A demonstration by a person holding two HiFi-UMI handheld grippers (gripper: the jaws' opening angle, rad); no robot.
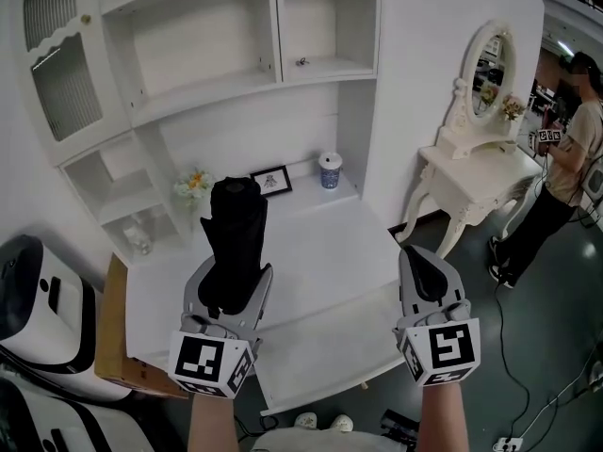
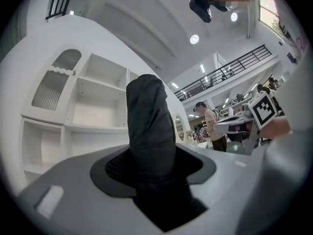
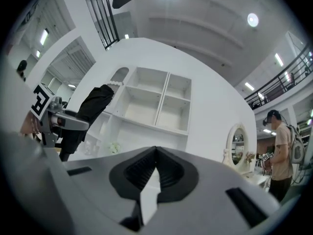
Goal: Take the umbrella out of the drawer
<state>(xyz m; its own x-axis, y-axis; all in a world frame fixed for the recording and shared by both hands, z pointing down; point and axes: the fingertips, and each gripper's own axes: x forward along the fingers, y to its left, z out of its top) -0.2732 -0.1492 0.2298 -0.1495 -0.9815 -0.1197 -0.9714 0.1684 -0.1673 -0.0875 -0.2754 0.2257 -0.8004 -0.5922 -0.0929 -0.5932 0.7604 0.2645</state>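
Observation:
A black folded umbrella (image 1: 236, 222) stands upright in my left gripper (image 1: 231, 279), whose jaws are shut on its lower part, above the white desk (image 1: 311, 243). In the left gripper view the umbrella (image 2: 149, 131) rises from between the dark pads (image 2: 115, 168) and fills the middle of the picture. The white drawer (image 1: 330, 342) stands pulled out below the desk's front edge; no contents show in it. My right gripper (image 1: 426, 273) hangs to the right over the drawer, shut with nothing in it. In the right gripper view its tips (image 3: 155, 153) meet, and the umbrella (image 3: 90, 109) shows at the left.
At the back of the desk stand a blue-and-white cup (image 1: 330, 170), a small picture frame (image 1: 271, 181) and flowers (image 1: 193, 185). White shelves rise behind. A vanity table with mirror (image 1: 480, 168) and a person (image 1: 565, 158) are at the right. White devices (image 1: 28, 299) sit at the left.

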